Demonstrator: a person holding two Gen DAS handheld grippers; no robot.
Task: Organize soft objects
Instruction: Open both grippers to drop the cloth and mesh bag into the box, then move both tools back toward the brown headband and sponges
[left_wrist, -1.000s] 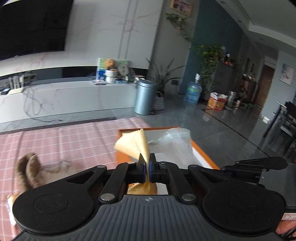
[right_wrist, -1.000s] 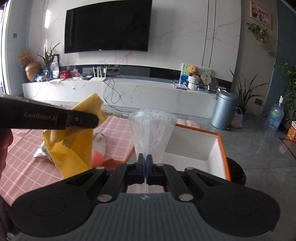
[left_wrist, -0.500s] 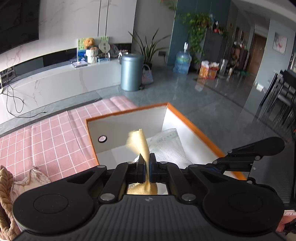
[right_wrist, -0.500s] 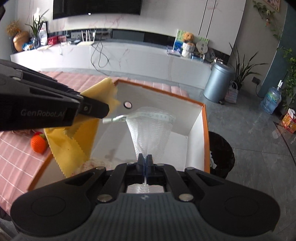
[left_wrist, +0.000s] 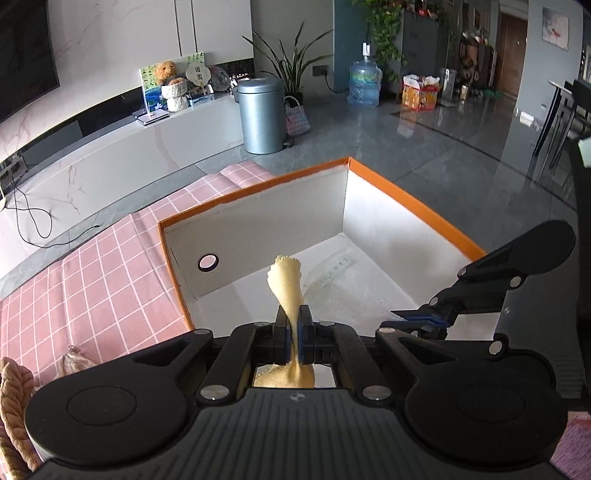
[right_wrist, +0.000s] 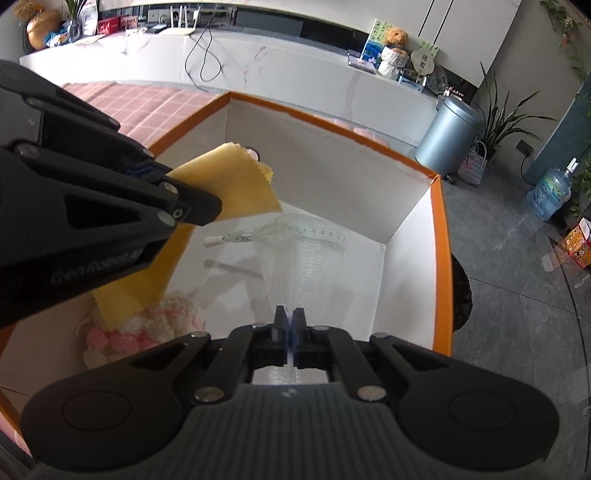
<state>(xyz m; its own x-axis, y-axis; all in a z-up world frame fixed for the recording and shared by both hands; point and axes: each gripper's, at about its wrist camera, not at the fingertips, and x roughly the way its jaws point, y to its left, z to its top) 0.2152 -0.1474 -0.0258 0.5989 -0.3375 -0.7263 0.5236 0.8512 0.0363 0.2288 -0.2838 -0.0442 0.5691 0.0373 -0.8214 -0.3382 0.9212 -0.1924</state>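
My left gripper (left_wrist: 293, 325) is shut on a yellow cloth (left_wrist: 286, 284) and holds it above the open white box with an orange rim (left_wrist: 413, 210). The cloth (right_wrist: 236, 184) hangs from the left gripper (right_wrist: 184, 210) in the right wrist view. My right gripper (right_wrist: 289, 325) is shut on a clear mesh bag (right_wrist: 303, 258) with a drawstring, held inside the box (right_wrist: 441, 266). The right gripper (left_wrist: 424, 319) and the bag (left_wrist: 351, 291) show in the left wrist view too. A pink-and-white knitted item (right_wrist: 147, 325) lies on the box floor.
The box sits on a pink checked tablecloth (left_wrist: 103, 273). A brown plush toy (left_wrist: 14, 402) and a pale cloth item (left_wrist: 74, 362) lie on the table left of the box. A grey bin (left_wrist: 260, 114) stands on the floor beyond.
Both grippers have moved over and down into the box with the yellow cloth and the mesh bag still held. The box interior now fills both views.
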